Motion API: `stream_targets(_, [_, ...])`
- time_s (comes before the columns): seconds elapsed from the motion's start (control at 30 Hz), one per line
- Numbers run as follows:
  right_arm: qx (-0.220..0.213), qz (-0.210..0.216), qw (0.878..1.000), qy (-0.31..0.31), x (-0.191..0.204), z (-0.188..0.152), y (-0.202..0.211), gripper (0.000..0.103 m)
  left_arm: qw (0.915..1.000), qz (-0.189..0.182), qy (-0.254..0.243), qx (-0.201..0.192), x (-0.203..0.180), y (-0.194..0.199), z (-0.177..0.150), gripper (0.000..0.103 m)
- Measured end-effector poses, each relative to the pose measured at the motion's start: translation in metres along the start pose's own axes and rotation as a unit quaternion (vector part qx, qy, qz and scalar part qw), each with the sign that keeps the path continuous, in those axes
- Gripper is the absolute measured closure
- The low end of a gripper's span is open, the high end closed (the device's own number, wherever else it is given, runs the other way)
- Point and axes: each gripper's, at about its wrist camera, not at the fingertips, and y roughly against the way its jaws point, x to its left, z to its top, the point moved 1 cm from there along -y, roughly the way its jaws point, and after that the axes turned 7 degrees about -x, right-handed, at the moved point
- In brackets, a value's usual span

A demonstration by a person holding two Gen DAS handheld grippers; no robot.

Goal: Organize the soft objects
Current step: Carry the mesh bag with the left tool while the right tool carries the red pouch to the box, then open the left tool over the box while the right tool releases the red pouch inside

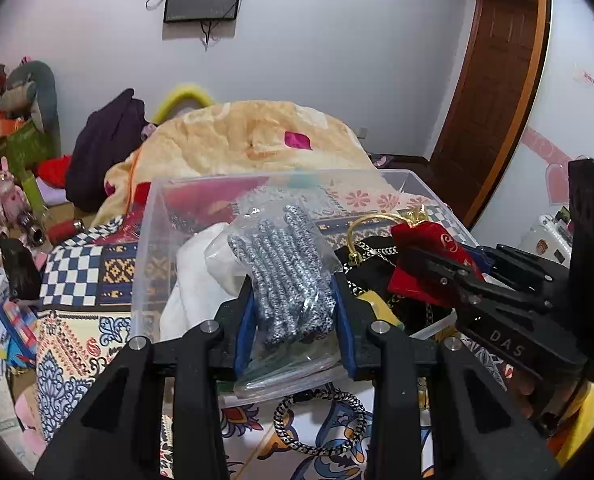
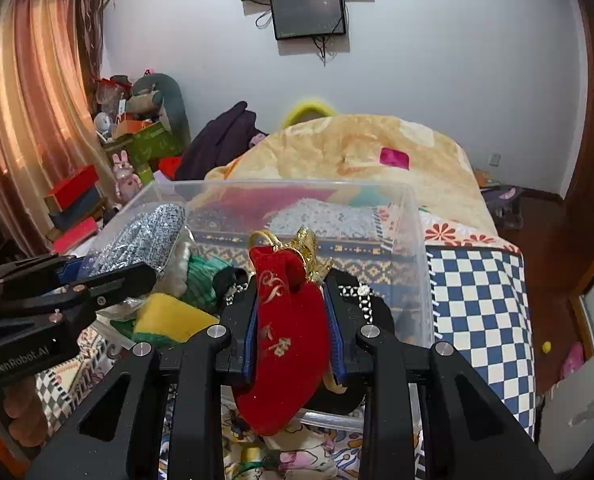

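Your clear plastic bin (image 2: 419, 248) already holds a loose heap: white cloth, a green knit, a yellow pad, a black item with a chain strap. Anything you drop on the high side of that pile may slide out over the near rim, so aim for the low right half.

The bagged grey knit gloves (image 1: 285, 264) hang over the bin's left half, pinched low in your left gripper (image 1: 293, 320). Its blue pads are closed on the slick plastic bag, and most of the bag stands above the grip; a tilt could let it slip or flop.

The red velvet pouch (image 2: 287, 328) sits over the bin's near rim, clamped between your right gripper (image 2: 289, 320) pads, which are closed on its middle. Its gold drawstring (image 2: 311, 254) trails behind; it may be caught on the chain strap (image 2: 363, 294), though the view there is too crowded to tell.
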Motion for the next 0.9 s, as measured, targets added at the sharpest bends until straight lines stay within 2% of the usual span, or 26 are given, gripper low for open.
stream_targets(0.23, [0.008,-0.008,1.0,0.024,0.007,0.0,0.001,0.074,1.0,-0.006,-0.001,-0.007,0.002,0.008,0.003,0.064])
stream_targets(0.37, [0.012,0.004,1.0,0.017,0.005,0.002,0.005,0.065,0.9997,-0.003,-0.003,-0.024,0.002,0.023,0.004,0.063])
stream_targets(0.53, [-0.006,0.011,1.0,0.014,0.005,0.0,0.026,0.055,0.9985,-0.005,-0.019,-0.052,-0.006,0.05,0.003,0.058])
stream_targets(0.73, [-0.031,0.023,0.999,0.018,0.008,0.003,0.05,0.054,0.9961,-0.013,-0.041,-0.077,-0.019,0.078,-0.001,0.055])
stream_targets(0.9, [-0.057,0.028,0.998,0.027,0.015,0.001,0.071,0.04,0.9958,-0.024,-0.045,-0.076,-0.024,0.092,-0.013,0.053])
